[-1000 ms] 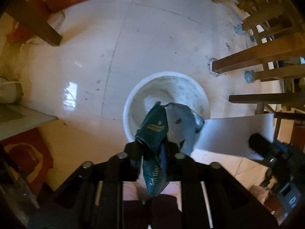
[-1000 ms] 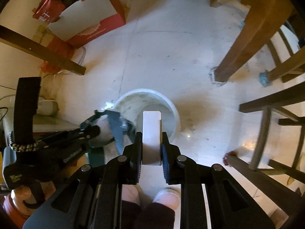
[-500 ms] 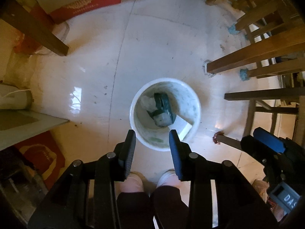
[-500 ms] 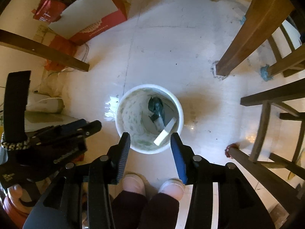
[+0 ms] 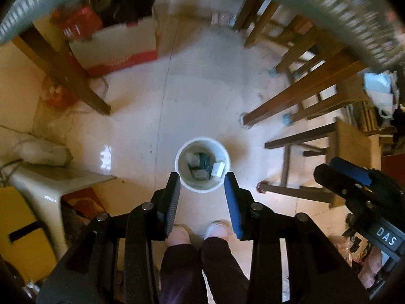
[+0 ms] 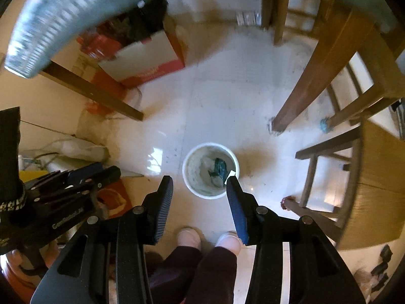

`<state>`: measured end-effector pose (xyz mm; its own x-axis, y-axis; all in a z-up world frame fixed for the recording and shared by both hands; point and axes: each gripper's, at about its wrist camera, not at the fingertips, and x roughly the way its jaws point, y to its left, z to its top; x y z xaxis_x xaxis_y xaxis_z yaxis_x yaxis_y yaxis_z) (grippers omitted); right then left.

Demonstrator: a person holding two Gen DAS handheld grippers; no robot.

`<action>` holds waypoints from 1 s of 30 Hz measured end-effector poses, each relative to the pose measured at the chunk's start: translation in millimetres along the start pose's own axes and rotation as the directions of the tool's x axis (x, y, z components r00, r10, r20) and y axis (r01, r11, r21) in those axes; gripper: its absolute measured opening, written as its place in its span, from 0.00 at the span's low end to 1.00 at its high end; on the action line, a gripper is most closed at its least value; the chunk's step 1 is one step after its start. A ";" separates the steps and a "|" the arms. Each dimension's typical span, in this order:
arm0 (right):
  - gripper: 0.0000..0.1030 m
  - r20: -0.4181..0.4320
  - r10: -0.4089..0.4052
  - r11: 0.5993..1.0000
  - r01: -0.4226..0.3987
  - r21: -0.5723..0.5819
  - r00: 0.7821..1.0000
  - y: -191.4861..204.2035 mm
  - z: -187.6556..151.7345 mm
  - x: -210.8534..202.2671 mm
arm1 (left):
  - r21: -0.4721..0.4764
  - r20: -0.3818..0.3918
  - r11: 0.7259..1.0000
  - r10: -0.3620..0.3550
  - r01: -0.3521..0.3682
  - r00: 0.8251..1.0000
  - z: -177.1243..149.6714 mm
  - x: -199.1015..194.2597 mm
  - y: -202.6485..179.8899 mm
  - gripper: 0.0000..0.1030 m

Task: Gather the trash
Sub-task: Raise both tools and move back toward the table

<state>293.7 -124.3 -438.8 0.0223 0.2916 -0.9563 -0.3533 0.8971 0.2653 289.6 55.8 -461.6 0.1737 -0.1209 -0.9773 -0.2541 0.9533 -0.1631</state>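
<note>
Lifted well higher above the white bucket (image 5: 202, 165) than half a second ago, now small on the pale floor (image 5: 202, 88) below. Left gripper (image 5: 202, 180) spread wide, nothing between its fingers (image 5: 171, 202). Right gripper (image 6: 200, 185) equally wide and bare. Inside the bucket: dark green wrapper (image 5: 205, 160), crumpled grey scrap (image 5: 192, 158), white flat piece (image 5: 218, 169) against the right wall. Beside it to the right, wooden chair legs (image 5: 291, 101); red-and-white box (image 5: 119, 48) farther off at upper left.
</note>
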 end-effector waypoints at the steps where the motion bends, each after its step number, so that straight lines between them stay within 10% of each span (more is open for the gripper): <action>1: 0.39 0.014 0.004 1.000 -0.004 0.000 1.000 4.9 0.9 -15.5 | 0.005 0.013 1.000 0.002 -0.002 1.000 1.2 -12.3 -1.4 0.34; 16: 0.39 0.275 -0.009 0.996 0.033 -0.083 0.961 76.5 -2.0 -219.8 | 0.116 0.338 0.992 -0.096 0.060 0.936 15.2 -261.8 -27.8 0.34; 21: 0.39 0.441 -0.021 0.994 0.067 -0.087 0.897 98.8 -10.0 -299.3 | 0.156 0.448 0.984 -0.153 0.092 0.881 9.0 -330.2 -32.6 0.37; 30: 0.51 0.699 -0.070 0.981 0.177 -0.082 0.712 144.3 -32.9 -401.7 | 0.243 0.626 0.967 -0.219 0.079 0.748 -8.4 -427.2 -35.0 0.54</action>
<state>203.0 -122.8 -20.4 0.6945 0.3769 -0.6129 -0.4191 0.9043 0.0812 216.3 71.8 -39.5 0.7814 -0.1257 -0.6113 -0.0008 0.9793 -0.2023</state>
